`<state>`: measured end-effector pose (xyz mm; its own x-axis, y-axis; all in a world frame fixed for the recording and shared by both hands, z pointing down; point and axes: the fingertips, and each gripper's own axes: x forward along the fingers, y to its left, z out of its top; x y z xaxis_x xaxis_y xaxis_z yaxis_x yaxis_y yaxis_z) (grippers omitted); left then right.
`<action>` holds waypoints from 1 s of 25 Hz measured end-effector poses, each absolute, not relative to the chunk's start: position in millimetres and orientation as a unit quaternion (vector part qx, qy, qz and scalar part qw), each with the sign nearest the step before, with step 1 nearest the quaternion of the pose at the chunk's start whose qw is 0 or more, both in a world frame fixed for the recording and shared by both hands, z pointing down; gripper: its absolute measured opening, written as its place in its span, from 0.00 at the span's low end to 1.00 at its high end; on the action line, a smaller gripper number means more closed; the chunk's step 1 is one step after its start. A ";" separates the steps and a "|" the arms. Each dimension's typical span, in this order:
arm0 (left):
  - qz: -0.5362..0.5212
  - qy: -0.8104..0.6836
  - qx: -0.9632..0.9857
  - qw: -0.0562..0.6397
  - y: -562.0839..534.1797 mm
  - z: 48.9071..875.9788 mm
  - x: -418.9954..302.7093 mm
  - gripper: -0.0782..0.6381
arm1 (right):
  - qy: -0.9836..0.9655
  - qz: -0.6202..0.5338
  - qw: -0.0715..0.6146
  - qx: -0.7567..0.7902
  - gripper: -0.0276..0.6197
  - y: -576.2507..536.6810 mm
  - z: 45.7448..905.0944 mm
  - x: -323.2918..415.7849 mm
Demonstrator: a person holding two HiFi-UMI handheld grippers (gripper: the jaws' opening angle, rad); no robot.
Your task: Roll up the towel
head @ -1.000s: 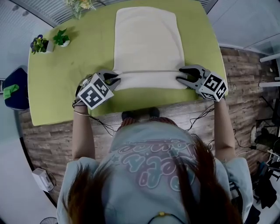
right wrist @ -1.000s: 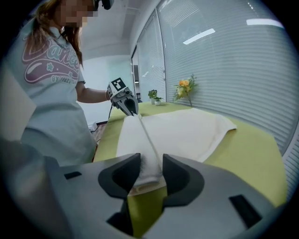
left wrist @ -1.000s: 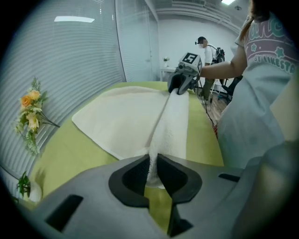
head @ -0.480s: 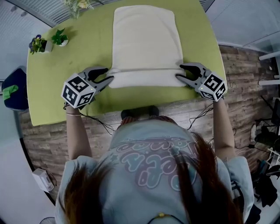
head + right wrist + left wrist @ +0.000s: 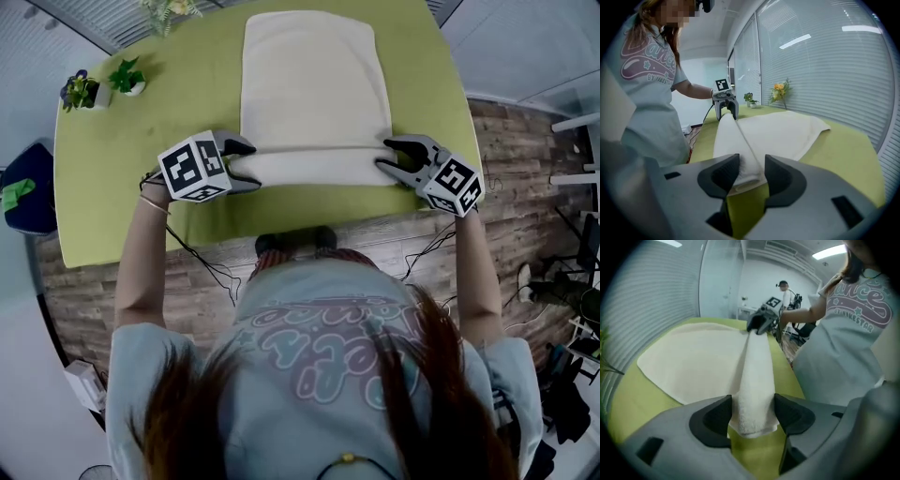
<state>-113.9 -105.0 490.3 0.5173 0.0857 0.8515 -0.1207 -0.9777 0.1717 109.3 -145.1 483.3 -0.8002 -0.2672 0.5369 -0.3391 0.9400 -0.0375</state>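
Cream towel [image 5: 314, 84] flat on the green table [image 5: 141, 187], with its near edge turned into a thin roll [image 5: 309, 167] that could go lopsided from here.
The room is an office with blind-covered glass walls [image 5: 825, 70] and a wood-plank floor [image 5: 94, 309]. The table's smooth-looking top carries only the towel, lying lengthwise away from the person, and two small potted plants [image 5: 131, 82] at its far left corner. The right gripper [image 5: 384, 156] is clamped on the roll's right end. The left gripper [image 5: 248, 166] has just been opening its jaws, which stand wide astride the left end without squeezing it. With one end ungripped, I judge the left side may loosen or lag and make a cone-shaped roll. The flat part could also slide on the top.
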 end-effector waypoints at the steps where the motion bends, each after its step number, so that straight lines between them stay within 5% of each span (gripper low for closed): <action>1: 0.509 -0.004 0.854 0.108 -103.8 493.9 -118.9 0.47 | -0.946 0.067 0.273 0.160 0.31 -145.3 483.6 109.1; 8: 0.485 -0.045 0.838 0.248 -100.5 484.6 -137.3 0.25 | -0.946 0.078 0.274 0.157 0.32 -144.6 482.5 112.0; 15: 0.473 -0.106 0.839 0.246 -110.0 489.8 -137.2 0.27 | -0.945 0.102 0.254 0.179 0.32 -144.8 477.5 120.6; 25: 0.292 -0.207 0.896 0.264 -121.1 456.6 -165.1 0.38 | -0.943 0.050 0.233 0.230 0.31 -130.8 466.0 135.7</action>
